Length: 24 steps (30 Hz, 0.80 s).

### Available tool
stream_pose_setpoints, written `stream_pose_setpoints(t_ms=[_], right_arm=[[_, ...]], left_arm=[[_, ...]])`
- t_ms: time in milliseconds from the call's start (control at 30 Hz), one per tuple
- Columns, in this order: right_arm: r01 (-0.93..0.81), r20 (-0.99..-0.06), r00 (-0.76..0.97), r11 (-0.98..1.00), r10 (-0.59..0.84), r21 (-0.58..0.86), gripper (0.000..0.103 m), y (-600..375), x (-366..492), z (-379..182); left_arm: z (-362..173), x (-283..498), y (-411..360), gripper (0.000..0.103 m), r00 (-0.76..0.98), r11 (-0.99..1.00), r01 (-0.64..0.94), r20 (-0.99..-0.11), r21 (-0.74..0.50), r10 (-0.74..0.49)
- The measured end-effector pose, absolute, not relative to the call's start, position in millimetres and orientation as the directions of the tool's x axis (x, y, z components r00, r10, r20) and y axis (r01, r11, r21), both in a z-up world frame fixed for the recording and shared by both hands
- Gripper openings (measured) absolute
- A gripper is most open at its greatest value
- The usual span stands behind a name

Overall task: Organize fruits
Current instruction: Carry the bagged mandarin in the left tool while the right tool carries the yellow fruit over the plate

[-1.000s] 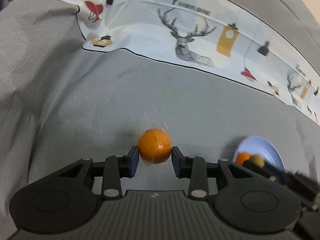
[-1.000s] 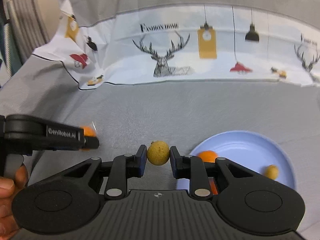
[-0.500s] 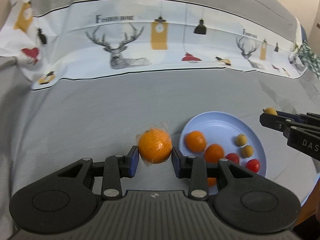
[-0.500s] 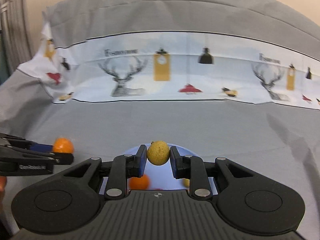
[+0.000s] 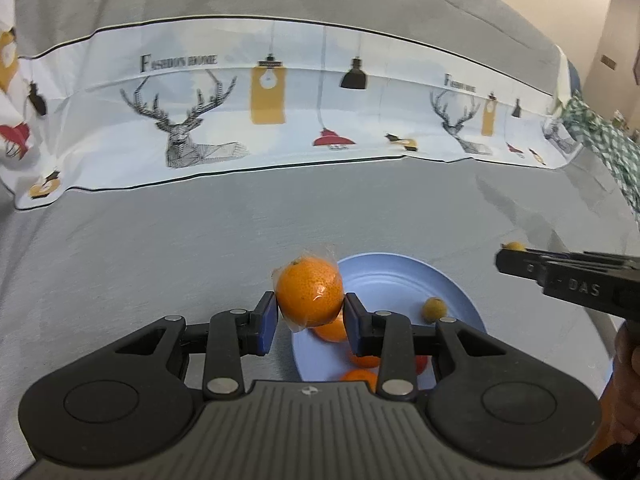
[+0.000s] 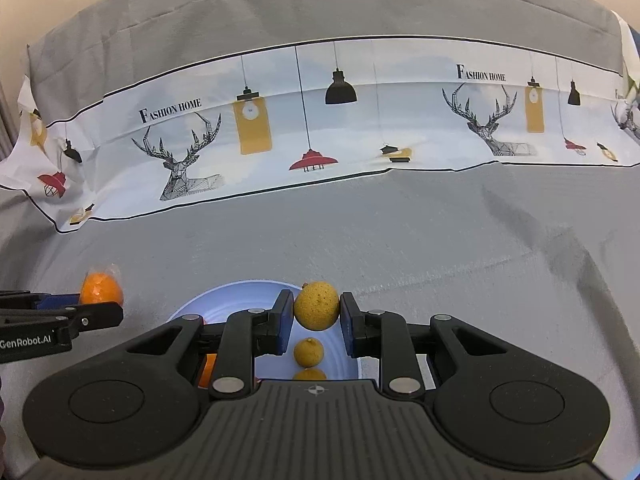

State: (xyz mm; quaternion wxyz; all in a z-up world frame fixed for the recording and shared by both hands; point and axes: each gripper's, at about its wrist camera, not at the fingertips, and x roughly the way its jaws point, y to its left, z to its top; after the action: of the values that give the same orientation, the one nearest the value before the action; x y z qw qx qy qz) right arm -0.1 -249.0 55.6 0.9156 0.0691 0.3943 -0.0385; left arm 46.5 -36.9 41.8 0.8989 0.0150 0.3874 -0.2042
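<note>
My left gripper (image 5: 310,318) is shut on a plastic-wrapped orange (image 5: 310,295), held above the left rim of the light blue plate (image 5: 384,280). On the plate lie more oranges (image 5: 330,330) and a small yellow fruit (image 5: 435,308). My right gripper (image 6: 316,320) is shut on a small round yellow fruit (image 6: 316,306), over the same plate (image 6: 240,300), where another yellow fruit (image 6: 308,352) lies. The right gripper (image 5: 506,258) shows at the right of the left wrist view. The left gripper (image 6: 116,314) with its orange (image 6: 100,288) shows at the left of the right wrist view.
Grey cloth (image 6: 400,248) covers the surface. A white printed cloth with deer and lamps (image 6: 320,132) runs along the back. A green checked fabric (image 5: 604,148) lies at the far right. A person's hand (image 5: 624,364) holds the right gripper.
Both grippers have swung to the right with their fruits. The plate has come under them: the orange now hangs over its left rim, the yellow fruit over its far part.
</note>
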Motion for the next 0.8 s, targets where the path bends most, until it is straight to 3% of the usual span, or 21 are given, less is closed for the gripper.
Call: stream_pose_setpoints(t_ms=[500, 800], right_arm=[[0.102, -0.756, 0.655, 0.991, 0.001, 0.089, 0.026, -234, 9, 46], [0.092, -0.768, 0.64, 0.992, 0.009, 0.088, 0.026, -234, 12, 43]], left_arm=[[19, 25, -90, 0.039, 0.481, 0.811, 0.55, -0.719, -0.199, -0.502], [2, 18, -110, 0.039, 0.402, 0.771, 0.604, -0.758, -0.203, -0.515]])
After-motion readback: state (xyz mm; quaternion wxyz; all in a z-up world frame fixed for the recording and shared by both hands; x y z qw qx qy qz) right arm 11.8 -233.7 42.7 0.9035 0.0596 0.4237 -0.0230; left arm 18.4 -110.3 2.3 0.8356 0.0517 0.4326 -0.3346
